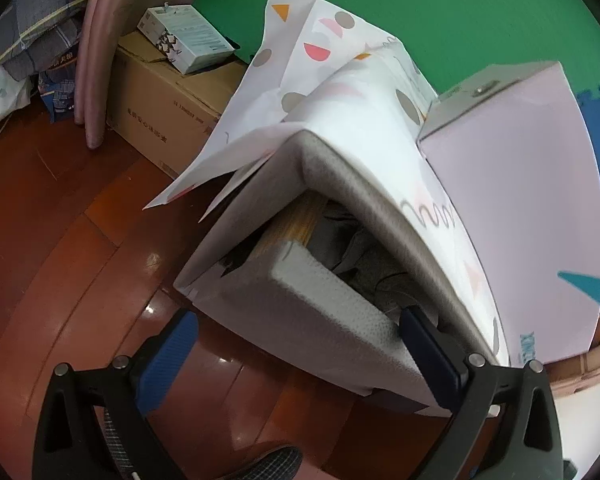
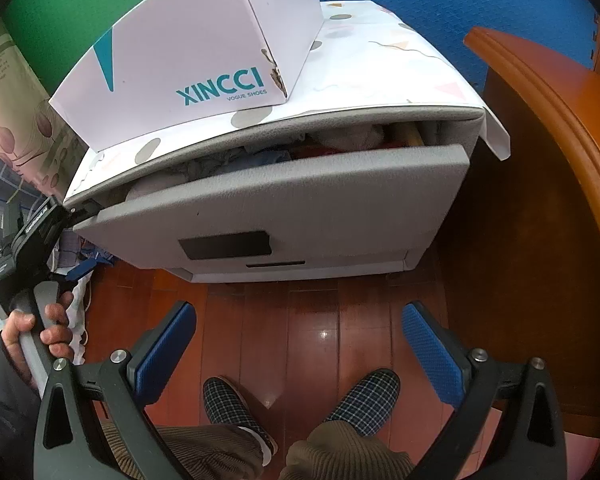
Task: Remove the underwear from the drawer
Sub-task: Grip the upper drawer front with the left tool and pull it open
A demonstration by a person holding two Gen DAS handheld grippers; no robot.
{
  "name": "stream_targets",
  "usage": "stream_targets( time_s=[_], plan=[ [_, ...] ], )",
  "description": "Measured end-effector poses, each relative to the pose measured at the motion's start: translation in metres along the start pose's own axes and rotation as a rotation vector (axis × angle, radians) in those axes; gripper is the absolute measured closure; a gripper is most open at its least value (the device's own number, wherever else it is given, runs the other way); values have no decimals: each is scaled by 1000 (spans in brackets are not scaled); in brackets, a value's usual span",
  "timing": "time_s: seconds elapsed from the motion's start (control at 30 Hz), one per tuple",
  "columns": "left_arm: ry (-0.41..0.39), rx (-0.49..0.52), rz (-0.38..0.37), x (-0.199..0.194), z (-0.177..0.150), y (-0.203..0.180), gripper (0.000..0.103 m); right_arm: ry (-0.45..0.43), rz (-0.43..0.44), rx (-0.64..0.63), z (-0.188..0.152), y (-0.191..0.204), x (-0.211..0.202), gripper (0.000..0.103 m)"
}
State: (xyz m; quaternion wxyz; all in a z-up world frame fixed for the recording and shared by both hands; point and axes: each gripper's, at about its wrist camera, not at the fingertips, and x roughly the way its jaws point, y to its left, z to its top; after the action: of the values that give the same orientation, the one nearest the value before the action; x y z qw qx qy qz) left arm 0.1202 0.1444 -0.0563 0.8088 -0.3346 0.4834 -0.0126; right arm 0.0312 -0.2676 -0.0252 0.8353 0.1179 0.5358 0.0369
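Note:
A grey drawer (image 2: 284, 204) in a low cabinet stands partly pulled out, with crumpled clothes (image 2: 260, 158) showing in the gap; I cannot pick out the underwear. In the left wrist view the drawer front (image 1: 300, 312) lies between my left gripper's (image 1: 296, 352) open fingers: the right finger (image 1: 428, 356) reaches into the gap over grey cloth (image 1: 364, 264), the left finger (image 1: 168, 348) hangs outside. That gripper also shows in the right wrist view (image 2: 32, 232) at the drawer's left corner. My right gripper (image 2: 300, 344) is open and empty over the floor before the drawer.
A white XINCCI shoe box (image 2: 188, 52) sits on the cabinet's patterned cover (image 2: 380, 64). A wooden furniture edge (image 2: 548, 128) stands close on the right. A cardboard box (image 1: 164, 100) stands left of the cabinet. My slippered feet (image 2: 296, 400) are on the wooden floor below.

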Motion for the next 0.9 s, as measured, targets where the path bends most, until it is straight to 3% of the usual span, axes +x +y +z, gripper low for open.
stream_targets(
  time_s=[0.37, 0.53, 0.57, 0.6, 0.63, 0.67, 0.7, 0.73, 0.77, 0.8, 0.87, 0.9],
  plan=[
    [41, 80, 60, -33, -36, 8, 0, -37, 23, -3, -1, -1, -8, 1],
    [34, 187, 128, -49, -56, 4, 0, -81, 39, -25, -2, 2, -16, 1],
    [64, 212, 190, -46, -61, 4, 1, -85, 42, -27, -2, 3, -17, 1],
    [142, 278, 430, -28, -75, 10, 3, -89, 41, -26, -4, 3, -19, 1],
    [194, 305, 519, -13, -83, 20, 5, -95, 44, -20, -3, 2, -21, 1],
    [291, 216, 455, 0, -91, 46, 47, -109, 62, -15, -3, 1, -24, 1],
    [316, 67, 322, -3, -91, 66, 102, -124, 77, -18, -3, 1, -27, 1],
    [277, -11, 248, -17, -89, 78, 95, -137, 78, -22, -5, 3, -30, 1],
    [198, 33, 276, -35, -86, 77, 88, -143, 67, -28, -6, 5, -30, 0],
    [178, 79, 289, -47, -82, 74, 72, -142, 57, -43, -5, 8, -28, 0],
    [166, 57, 217, -65, -73, 72, 59, -105, 71, -52, -2, 10, -20, 0],
    [142, 64, 216, -73, -69, 68, 49, -82, 82, -42, -1, 9, -15, 0]
  ],
)
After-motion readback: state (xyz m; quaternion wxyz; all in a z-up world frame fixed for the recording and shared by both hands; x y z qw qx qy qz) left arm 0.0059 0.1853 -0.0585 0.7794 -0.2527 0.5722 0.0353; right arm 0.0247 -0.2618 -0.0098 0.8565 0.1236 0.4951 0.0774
